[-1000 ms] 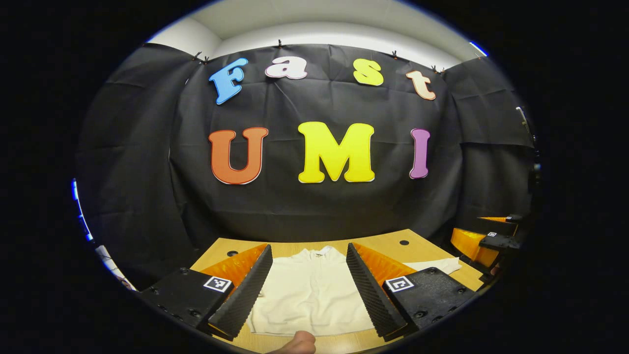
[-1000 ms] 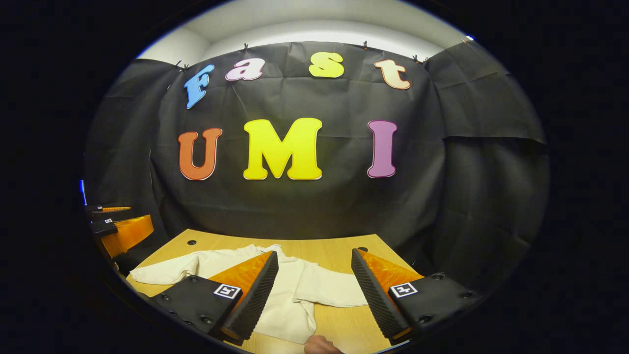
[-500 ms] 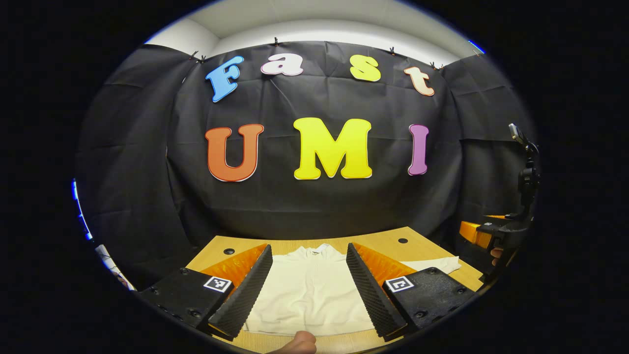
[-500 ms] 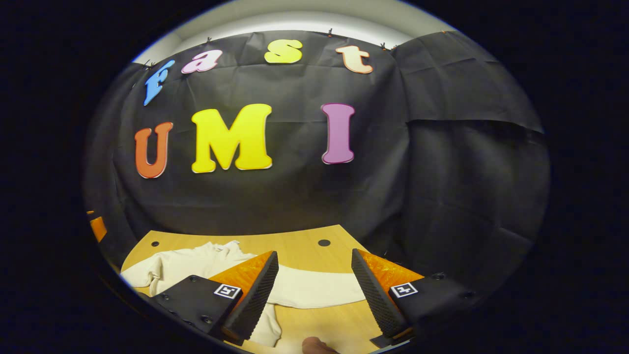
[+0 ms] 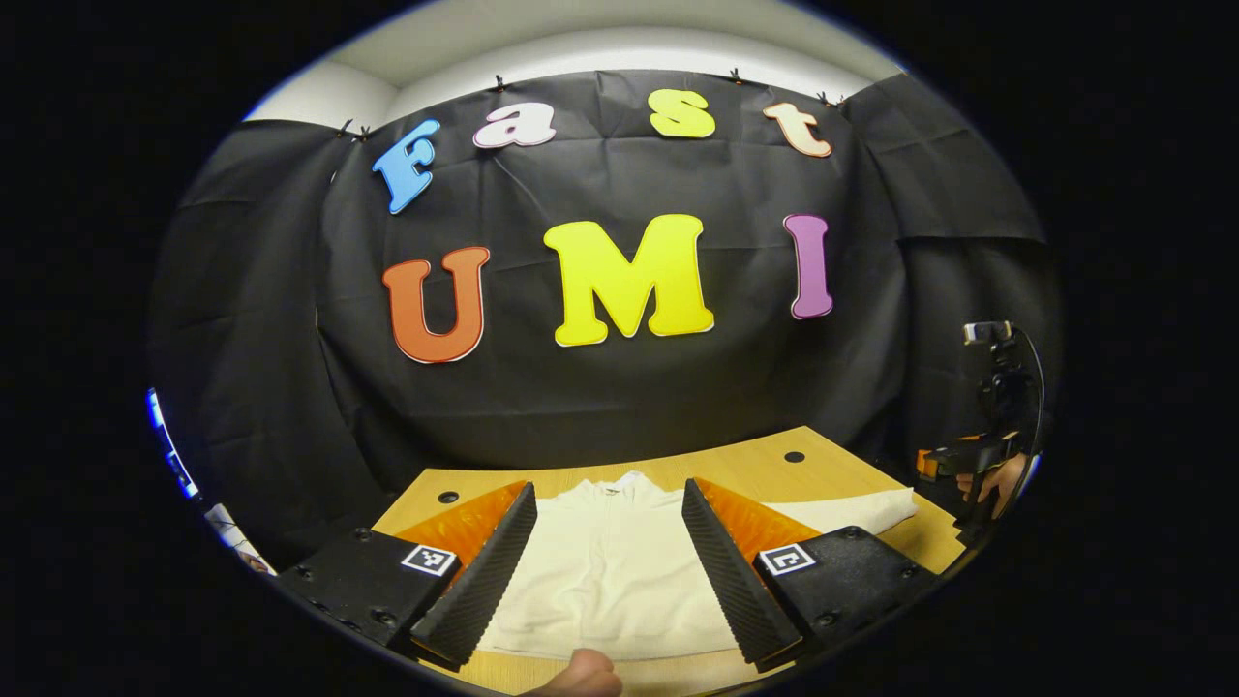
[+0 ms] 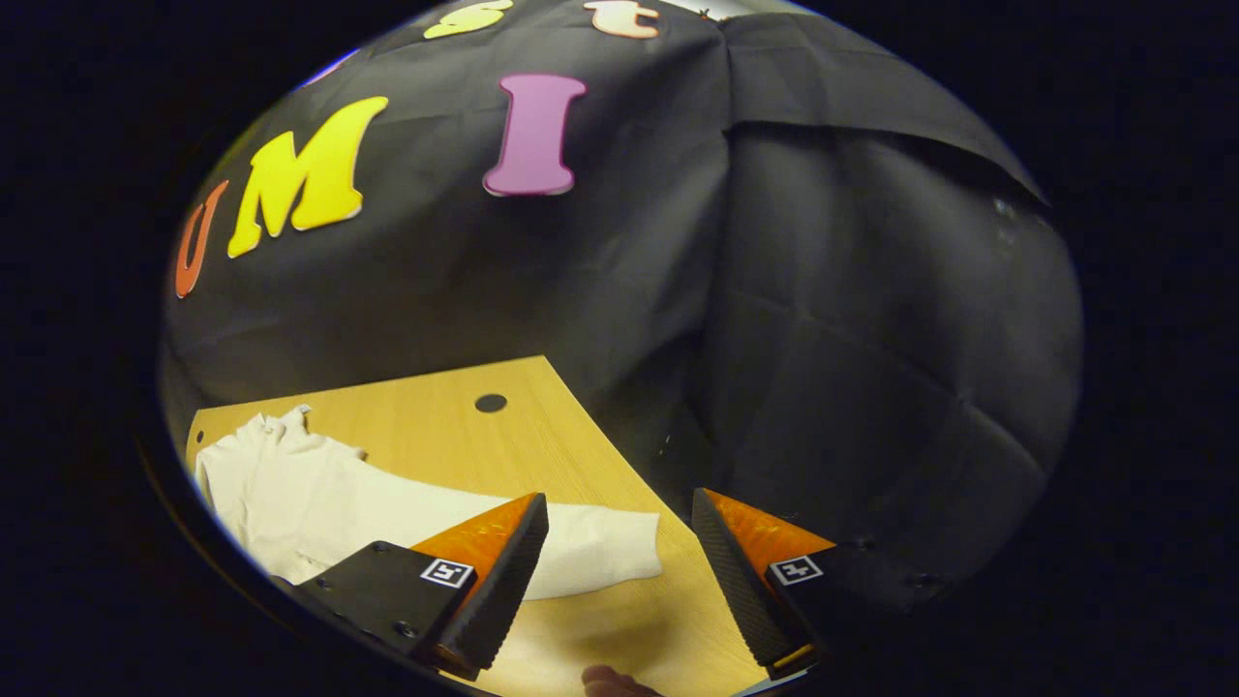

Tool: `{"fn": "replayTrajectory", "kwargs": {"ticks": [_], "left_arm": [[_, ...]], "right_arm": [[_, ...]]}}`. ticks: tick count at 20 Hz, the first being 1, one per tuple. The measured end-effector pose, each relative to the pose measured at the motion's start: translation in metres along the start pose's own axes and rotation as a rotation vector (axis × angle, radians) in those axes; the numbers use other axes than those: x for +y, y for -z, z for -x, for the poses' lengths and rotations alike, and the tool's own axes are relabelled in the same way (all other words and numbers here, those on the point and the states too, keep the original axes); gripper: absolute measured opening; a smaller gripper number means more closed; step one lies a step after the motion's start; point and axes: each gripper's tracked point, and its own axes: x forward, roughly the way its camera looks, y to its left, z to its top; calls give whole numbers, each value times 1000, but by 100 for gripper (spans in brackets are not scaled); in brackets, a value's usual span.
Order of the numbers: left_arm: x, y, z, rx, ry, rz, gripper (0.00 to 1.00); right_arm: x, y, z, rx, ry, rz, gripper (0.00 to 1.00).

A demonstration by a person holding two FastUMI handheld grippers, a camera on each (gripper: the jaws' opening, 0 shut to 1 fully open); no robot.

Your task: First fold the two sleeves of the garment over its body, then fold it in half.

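Cream fabric of the garment lies flat on the wooden tabletop, its collar toward the black cloth wall. One sleeve stretches out sideways to the tabletop's edge, unfolded. The left hand-held gripper hovers over the garment's body with fingers wide apart, gripping nothing. The right hand-held gripper hangs above the sleeve's cuff, fingers also spread, nothing between them.

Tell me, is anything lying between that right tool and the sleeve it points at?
Nothing visible. The open right tool hangs over bare wooden table, with the cream fabric sleeve's cuff just ahead of its fingers.
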Motion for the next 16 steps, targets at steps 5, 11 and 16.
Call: {"fn": "replayTrajectory", "kwargs": {"ticks": [5, 11, 16], "left_arm": [[-16, 6, 4, 40, -62, 2, 100], [-11, 12, 11, 56, -111, 35, 100], [8, 15, 8, 56, -137, 40, 100]], "right_arm": [[-20, 40, -73, 176, 6, 12, 95], [-18, 89, -99, 410, -12, -32, 95], [-1, 94, -103, 461, -58, 30, 79]]}}
